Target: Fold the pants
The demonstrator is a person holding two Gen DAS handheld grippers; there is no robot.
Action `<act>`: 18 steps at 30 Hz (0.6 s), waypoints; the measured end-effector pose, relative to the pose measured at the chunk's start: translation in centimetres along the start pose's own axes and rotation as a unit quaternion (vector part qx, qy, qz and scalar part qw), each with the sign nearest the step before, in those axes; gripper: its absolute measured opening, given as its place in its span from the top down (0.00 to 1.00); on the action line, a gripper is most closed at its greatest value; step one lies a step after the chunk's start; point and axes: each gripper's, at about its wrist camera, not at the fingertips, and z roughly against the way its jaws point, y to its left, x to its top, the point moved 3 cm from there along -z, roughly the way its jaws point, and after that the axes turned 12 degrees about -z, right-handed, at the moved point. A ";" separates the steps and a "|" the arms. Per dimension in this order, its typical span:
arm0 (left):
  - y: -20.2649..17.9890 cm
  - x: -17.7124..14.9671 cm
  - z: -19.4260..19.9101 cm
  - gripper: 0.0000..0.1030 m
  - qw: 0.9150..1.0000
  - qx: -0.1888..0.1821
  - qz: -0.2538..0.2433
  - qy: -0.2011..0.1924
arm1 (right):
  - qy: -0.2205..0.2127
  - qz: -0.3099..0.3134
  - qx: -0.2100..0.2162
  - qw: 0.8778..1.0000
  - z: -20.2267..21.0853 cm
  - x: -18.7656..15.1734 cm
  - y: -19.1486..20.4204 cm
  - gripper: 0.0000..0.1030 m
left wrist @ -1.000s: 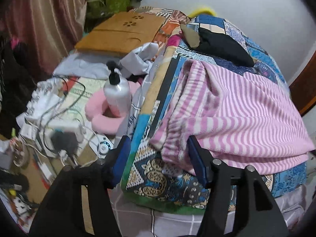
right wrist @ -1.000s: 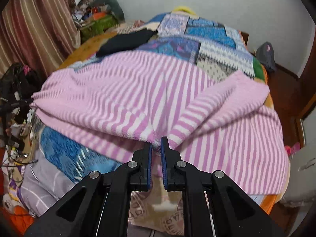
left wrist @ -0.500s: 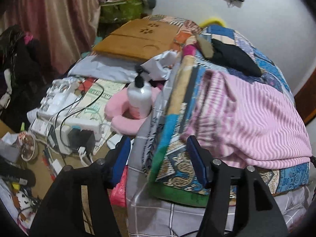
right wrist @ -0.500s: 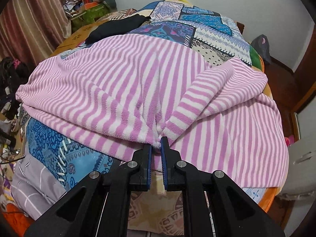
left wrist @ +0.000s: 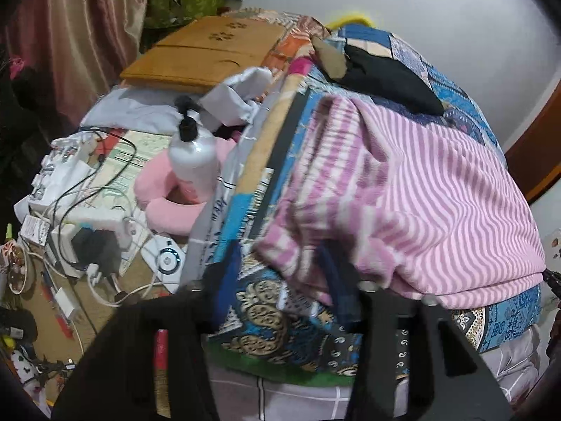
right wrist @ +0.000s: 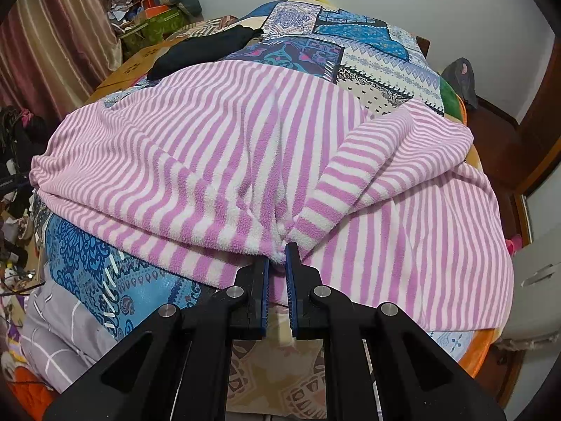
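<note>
The pink and white striped fleece pants (right wrist: 245, 161) lie spread on the patchwork bedspread (right wrist: 368, 52), with one leg folded over on the right. My right gripper (right wrist: 277, 266) is shut on the pants at their near edge, where the fold bunches. In the left wrist view the pants (left wrist: 438, 189) hang over the bed's corner. My left gripper (left wrist: 280, 273) is open, its blurred jaws on either side of the pants' waistband corner (left wrist: 291, 256), not closed on it.
A black garment (left wrist: 382, 77) lies on the bed beyond the pants. Left of the bed are a white pump bottle (left wrist: 193, 154), a pink neck pillow (left wrist: 168, 203), a wooden lap tray (left wrist: 203, 56), and tangled chargers and cables (left wrist: 87, 231). A curtain (right wrist: 52, 42) hangs at left.
My left gripper has swung back towards the pants' waistband corner after drifting left. My right gripper has kept its grip and moved closer and lower over the pants.
</note>
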 end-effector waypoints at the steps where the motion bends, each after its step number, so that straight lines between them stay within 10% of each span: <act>1: -0.3 0.1 -0.5 0.73 1.000 -0.004 -0.001 0.006 | -0.001 0.000 0.001 1.000 0.0 0.0 0.0 0.92; 11: 0.4 -0.1 -0.1 1.00 0.998 0.056 0.005 0.002 | -0.003 -0.002 0.007 1.000 0.0 -0.2 0.0 0.92; 18: 3.0 -0.9 1.7 1.00 0.993 0.117 0.010 0.003 | -0.003 0.000 0.008 1.000 -0.1 -0.1 0.0 0.92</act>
